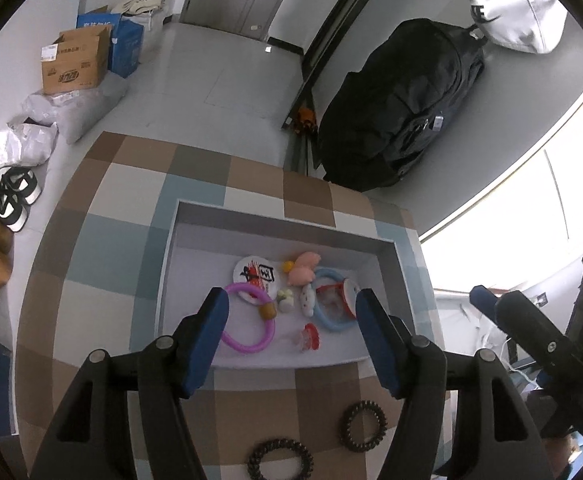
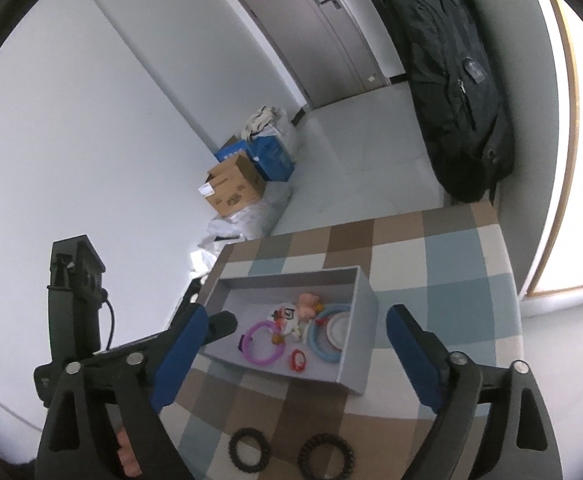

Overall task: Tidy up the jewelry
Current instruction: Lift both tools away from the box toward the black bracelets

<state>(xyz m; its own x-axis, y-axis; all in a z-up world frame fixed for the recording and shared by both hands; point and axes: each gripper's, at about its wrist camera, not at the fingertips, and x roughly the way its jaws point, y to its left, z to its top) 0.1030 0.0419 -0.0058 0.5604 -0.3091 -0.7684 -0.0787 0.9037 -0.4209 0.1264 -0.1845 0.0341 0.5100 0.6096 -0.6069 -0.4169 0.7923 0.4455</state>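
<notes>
On checkered cloth, two dark hair coils (image 1: 361, 424) below left tongs (image 1: 293, 304); both tongs wide open, empty; right tongs (image 2: 295, 324).

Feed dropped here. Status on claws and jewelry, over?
Both claws open, empty. Two dark coil bands outside box. Nothing blocking.

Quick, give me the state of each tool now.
Left tool: open, holding nothing.
Right tool: open, holding nothing.
</notes>
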